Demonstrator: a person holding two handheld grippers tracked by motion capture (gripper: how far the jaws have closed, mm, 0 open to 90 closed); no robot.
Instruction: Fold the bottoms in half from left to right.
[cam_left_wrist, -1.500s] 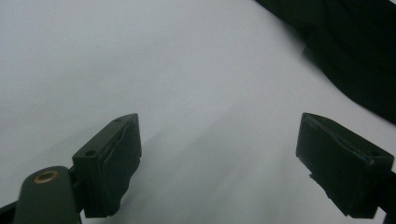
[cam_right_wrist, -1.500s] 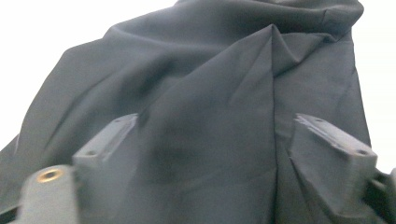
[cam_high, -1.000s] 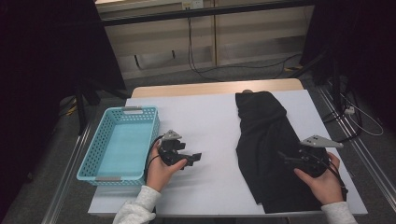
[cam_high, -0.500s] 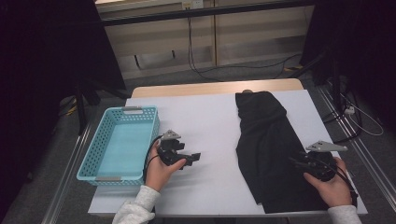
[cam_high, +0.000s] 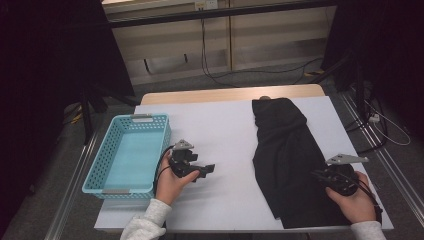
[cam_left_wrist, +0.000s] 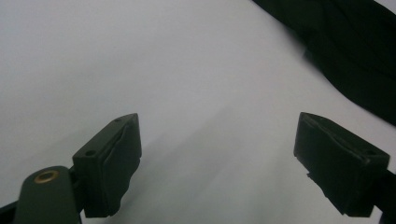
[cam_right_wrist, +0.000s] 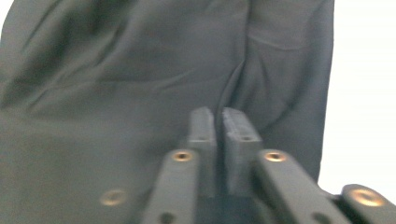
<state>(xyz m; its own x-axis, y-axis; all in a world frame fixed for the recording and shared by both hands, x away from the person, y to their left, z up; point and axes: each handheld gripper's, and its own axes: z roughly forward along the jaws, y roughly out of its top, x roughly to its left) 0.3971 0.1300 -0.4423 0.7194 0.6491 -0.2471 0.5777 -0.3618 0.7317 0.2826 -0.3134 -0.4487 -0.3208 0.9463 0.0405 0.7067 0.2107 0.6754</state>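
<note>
Long black folded cloth lying along counter's right edge. Right tool over its near end, jaws just closing, nearly together, seemingly pinching fabric. Left tool wide open, empty, mid-counter.

Light blue perforated plastic basket sitting at left edge of white rectangular table; black cables trailing across grey floor behind.

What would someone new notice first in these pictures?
A long black cloth lies along the right side of the white table, with the right gripper at its near right part, jaws just closed and nearly together over the fabric. At the left stands an empty turquoise basket, and beside it the left gripper waits open over bare table.
</note>
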